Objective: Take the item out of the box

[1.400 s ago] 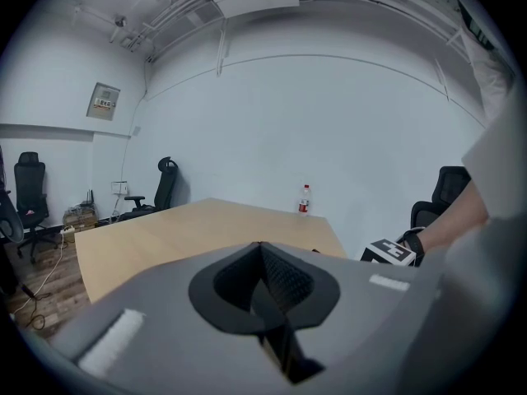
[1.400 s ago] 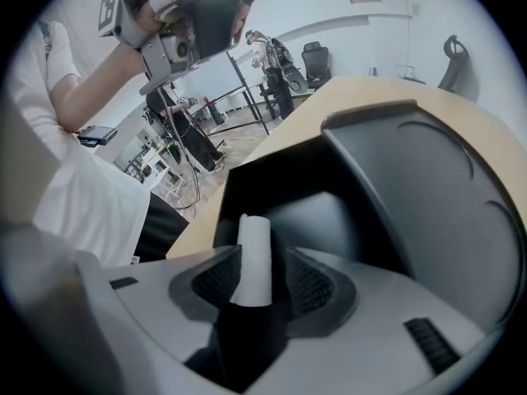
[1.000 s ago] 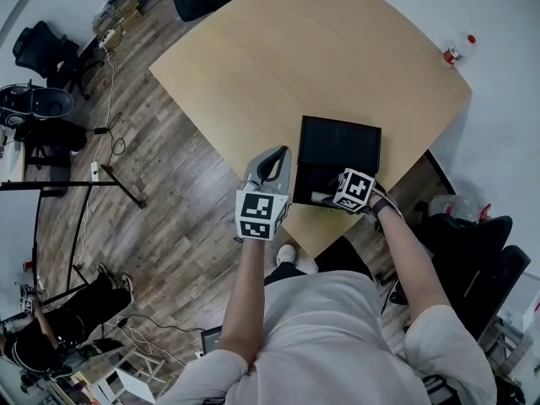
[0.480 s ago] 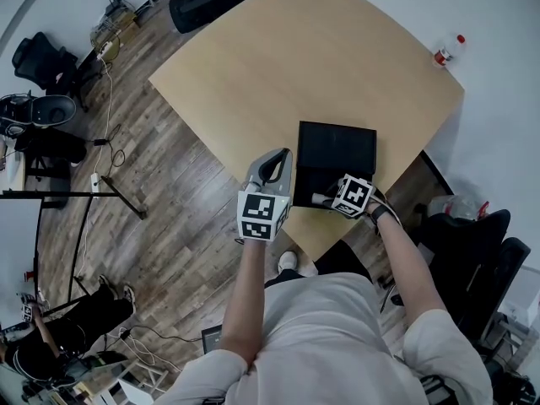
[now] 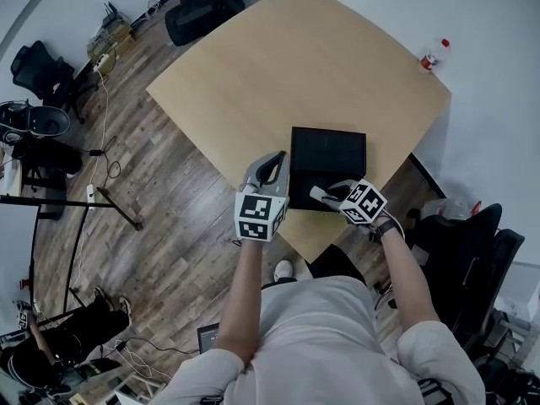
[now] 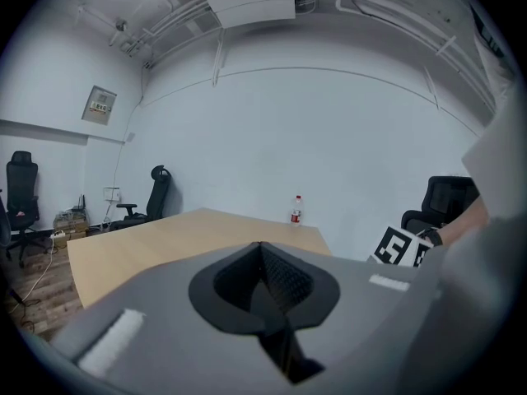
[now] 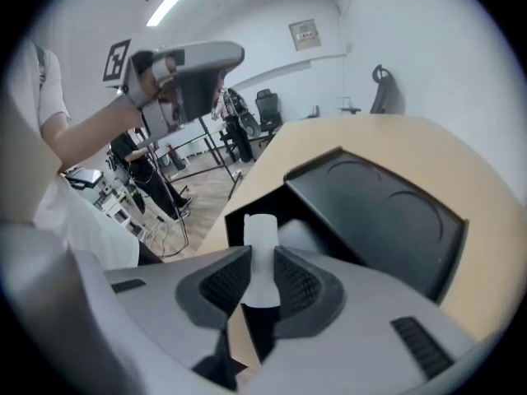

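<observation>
Right tool point(image 7: 262, 257), jaws just closing, grips small white cylindrical item point(image 7: 262, 227) above open black box point(image 5: 327, 152). Left tool point(image 6: 261, 255) clenched, empty.

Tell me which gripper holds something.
The right gripper: its jaws have just closed on a white tube; the left gripper is shut and empty.

A light wooden table point(image 5: 278, 66) stands on a wood-plank floor point(image 5: 160, 218). A black box point(image 5: 327, 154) lies open on the table near its near edge, lid laid back flat. A red-capped bottle point(image 5: 429, 57) stands at the far right edge, well apart from the box.
</observation>
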### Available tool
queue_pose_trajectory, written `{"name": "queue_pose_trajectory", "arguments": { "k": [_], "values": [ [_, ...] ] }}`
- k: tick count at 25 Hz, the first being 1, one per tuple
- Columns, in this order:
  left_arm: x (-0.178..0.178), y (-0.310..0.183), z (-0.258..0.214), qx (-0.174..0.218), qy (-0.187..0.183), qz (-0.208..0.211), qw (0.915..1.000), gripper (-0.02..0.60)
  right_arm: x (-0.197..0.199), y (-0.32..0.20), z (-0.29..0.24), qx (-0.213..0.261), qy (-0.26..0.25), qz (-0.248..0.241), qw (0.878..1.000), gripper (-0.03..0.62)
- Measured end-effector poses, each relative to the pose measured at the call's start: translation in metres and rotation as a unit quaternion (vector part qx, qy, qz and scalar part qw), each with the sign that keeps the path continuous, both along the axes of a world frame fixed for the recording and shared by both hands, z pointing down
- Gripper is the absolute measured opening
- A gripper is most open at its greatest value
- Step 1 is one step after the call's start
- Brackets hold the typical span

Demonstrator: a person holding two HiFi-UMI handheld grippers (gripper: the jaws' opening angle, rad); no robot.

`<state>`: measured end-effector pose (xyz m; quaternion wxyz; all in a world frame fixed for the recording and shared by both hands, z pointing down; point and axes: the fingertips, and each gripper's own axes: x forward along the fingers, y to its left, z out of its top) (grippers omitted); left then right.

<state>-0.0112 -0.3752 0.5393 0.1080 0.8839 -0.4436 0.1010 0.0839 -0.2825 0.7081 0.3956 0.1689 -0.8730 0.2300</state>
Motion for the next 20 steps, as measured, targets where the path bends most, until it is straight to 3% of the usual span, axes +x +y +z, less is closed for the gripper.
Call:
{"name": "queue_pose_trajectory", "arguments": {
  "k": [4,10,20],
  "values": [
    [-0.001,0.002,-0.005,-0.001,0.001,0.0,1.0,0.006,0.002,-0.008,-0.037,0.038,-0.047,0.058,0.996,0.095],
    [0.0,0.003,-0.016,0.002,0.004,0.0,1.0,0.006,0.009,-0.021,-0.093,0.12,-0.081,0.128,0.981,0.095],
    [0.013,0.022,-0.049,0.035,0.009,0.029,0.9989,0.006,0.016,-0.025,-0.185,0.238,-0.151,0.243,0.928,0.095]
  ]
}}
